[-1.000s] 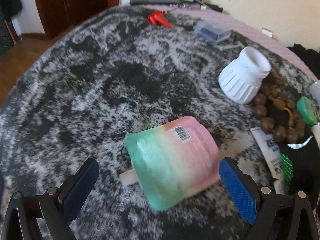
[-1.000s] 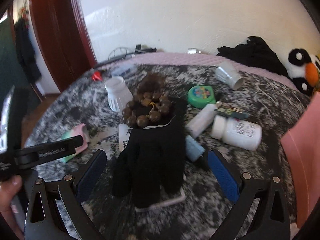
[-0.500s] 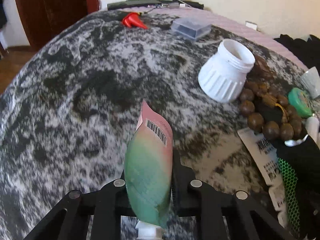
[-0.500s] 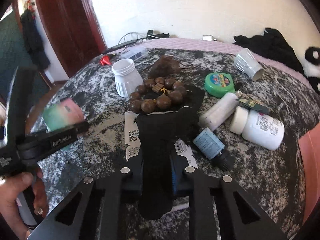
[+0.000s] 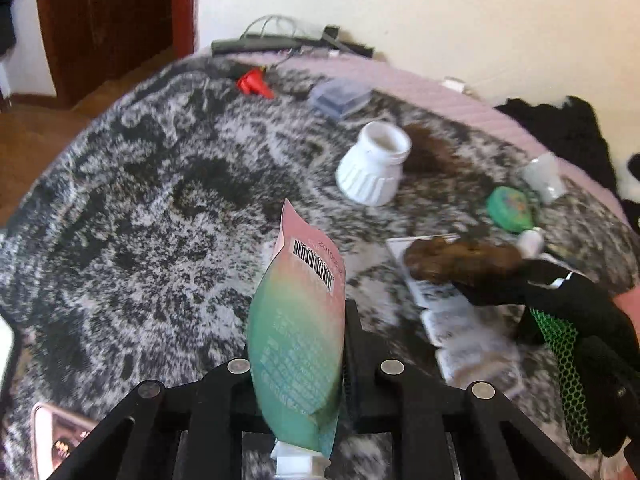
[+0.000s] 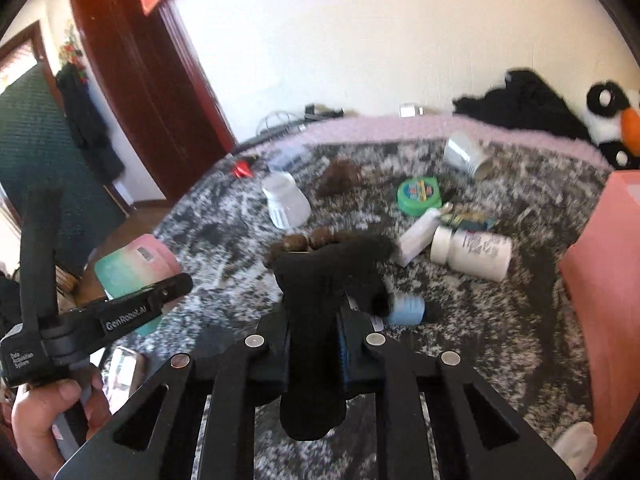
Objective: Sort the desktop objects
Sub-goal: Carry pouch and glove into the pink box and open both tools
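My left gripper is shut on a pink-to-green gradient pouch with a barcode, held upright above the black-and-white furry cloth. The pouch also shows in the right wrist view. My right gripper is shut on a black glove, lifted off the cloth. A brown bead bracelet rides on the glove's far end. The glove and beads also show at the right of the left wrist view.
On the cloth lie a white ribbed jar, a green round tin, a white pill bottle, a small blue bottle, a paper cup, a red object and a clear box. A pink box stands right.
Both grippers closed from open: the left on the pouch, the right on the glove. Both have since lifted their objects off the cloth; the beads rose with the glove.
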Demonstrator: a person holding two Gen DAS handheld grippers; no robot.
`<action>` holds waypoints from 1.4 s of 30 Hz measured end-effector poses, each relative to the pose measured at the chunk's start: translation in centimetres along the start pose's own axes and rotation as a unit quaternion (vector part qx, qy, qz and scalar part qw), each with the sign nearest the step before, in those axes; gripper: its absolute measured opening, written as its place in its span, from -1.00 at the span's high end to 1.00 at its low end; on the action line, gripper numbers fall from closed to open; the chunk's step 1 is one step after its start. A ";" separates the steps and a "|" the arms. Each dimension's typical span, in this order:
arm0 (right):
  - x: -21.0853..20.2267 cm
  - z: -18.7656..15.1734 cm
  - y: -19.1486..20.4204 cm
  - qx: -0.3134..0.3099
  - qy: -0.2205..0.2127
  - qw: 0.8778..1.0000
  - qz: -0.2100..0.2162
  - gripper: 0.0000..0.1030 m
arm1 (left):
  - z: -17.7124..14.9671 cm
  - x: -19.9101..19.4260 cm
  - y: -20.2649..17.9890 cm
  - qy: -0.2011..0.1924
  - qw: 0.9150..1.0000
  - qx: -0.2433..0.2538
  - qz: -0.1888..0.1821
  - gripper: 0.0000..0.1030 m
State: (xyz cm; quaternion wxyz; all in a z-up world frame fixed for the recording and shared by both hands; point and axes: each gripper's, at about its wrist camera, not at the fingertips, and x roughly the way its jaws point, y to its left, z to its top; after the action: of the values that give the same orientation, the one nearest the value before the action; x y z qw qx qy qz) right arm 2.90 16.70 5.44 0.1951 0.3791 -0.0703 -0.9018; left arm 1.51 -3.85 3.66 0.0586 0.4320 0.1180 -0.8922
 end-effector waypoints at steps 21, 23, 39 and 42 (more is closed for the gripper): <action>-20.0 -4.6 1.4 -0.057 -0.162 0.985 -0.004 0.66 | -5.5 -15.3 -9.7 -0.133 0.984 0.095 -0.067 0.67; -22.1 -5.3 1.1 -0.059 -0.181 0.982 -0.013 0.66 | -6.0 -16.6 -11.2 -0.145 0.980 0.111 -0.075 0.67; -36.6 -9.6 -5.0 -0.015 -0.316 0.940 -0.127 0.65 | -9.9 -22.8 -24.8 -0.182 0.939 0.208 -0.203 0.67; -38.6 -10.1 -6.5 -0.005 -0.336 0.929 -0.153 0.65 | -10.3 -23.3 -27.6 -0.186 0.932 0.221 -0.221 0.67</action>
State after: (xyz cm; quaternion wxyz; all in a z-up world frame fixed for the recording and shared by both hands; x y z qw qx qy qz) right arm 32.71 38.48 21.86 0.0213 0.0593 -0.0685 -0.9957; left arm 18.08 25.51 20.19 -0.2162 0.2236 -0.0029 -0.9504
